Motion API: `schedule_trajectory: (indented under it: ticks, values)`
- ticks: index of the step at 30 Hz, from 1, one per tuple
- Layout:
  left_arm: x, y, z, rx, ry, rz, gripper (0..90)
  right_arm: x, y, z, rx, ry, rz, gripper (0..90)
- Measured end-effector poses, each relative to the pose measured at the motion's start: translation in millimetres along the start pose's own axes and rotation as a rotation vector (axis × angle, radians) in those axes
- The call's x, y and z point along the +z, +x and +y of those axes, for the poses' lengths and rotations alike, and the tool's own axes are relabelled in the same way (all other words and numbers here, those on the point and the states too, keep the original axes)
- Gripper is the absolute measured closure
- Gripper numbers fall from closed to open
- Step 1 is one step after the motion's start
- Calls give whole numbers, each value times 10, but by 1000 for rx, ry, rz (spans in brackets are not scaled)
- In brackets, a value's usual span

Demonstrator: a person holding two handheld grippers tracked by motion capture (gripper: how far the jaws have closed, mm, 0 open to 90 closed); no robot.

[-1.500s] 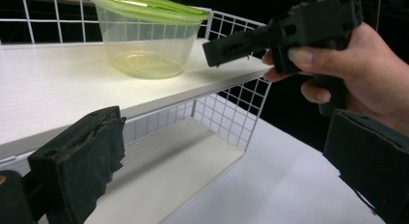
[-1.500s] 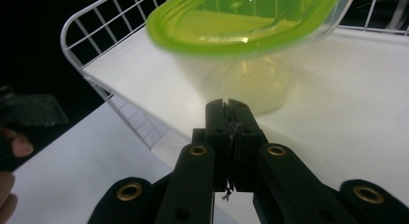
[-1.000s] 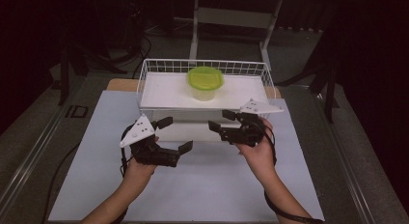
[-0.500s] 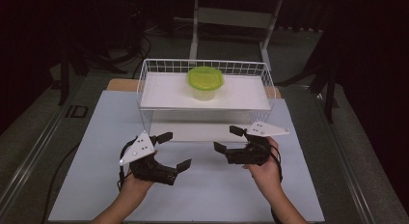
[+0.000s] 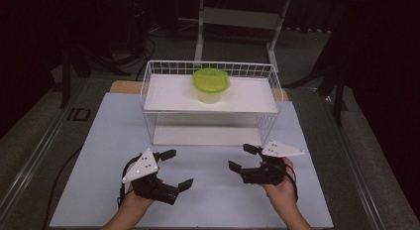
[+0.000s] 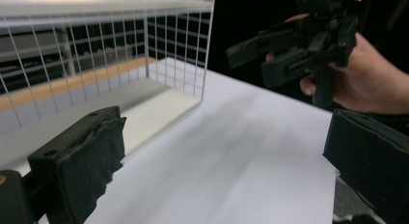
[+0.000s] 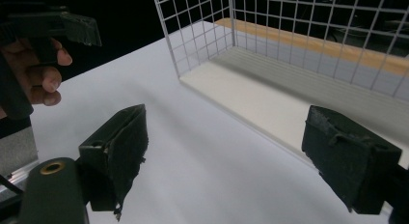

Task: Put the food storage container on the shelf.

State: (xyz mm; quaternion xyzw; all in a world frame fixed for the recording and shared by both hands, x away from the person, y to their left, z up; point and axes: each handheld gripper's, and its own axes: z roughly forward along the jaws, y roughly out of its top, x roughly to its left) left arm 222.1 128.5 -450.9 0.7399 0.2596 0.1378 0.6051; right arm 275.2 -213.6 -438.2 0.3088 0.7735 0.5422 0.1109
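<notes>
- We have both grippers down low over the white table sheet [image 5: 208, 190], well back from the wire rack [image 5: 148, 98] compared with a second ago, when they hovered right in front of its lower opening.
- The left gripper [image 5: 176, 169] sits near our left edge of the sheet, jaws spread wide with nothing between them; its own view looks across bare white sheet past the corner of the rack [image 6: 205, 50].
- The right gripper [image 5: 242, 158] is just as empty. Its jaws have just been opening a touch further and now stand wide apart, only the sheet and the rack's lower shelf [image 7: 270, 98] visible between them.
- The green-lidded container [image 5: 210, 85] sits on the rack's top shelf, toward the middle, upright and lid on (untouched by either tool, and well apart from both).
- What changed: both hands have sunk and drawn toward us, away from the rack, and the container looks to sit where it did.
- Our read: this looks like a retreat to a resting pose rather than an approach. If the container is to be moved again, both grippers would need to rise and reach forward over the rack's front rail.
</notes>
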Motion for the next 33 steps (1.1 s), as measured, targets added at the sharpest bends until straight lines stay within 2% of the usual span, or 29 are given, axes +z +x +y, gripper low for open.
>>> schedule_trajectory:
  ticks: [4,9,17,28,33]
  values:
    - [12,-3,-82,4,17,-1,14,-47,-46,-152,7,12,-21,163]
    - [-2,11,-180,-3,10,-4,14,-86,-75,-247,7,15,-28,163]
    - [-30,36,-265,-12,15,6,14,-168,-61,-350,-8,29,-21,163]
    - [-30,58,-319,0,15,15,14,-191,-118,-475,-19,35,-51,163]
    - [-35,65,-337,-12,12,13,14,-195,-138,-486,-31,36,-61,163]
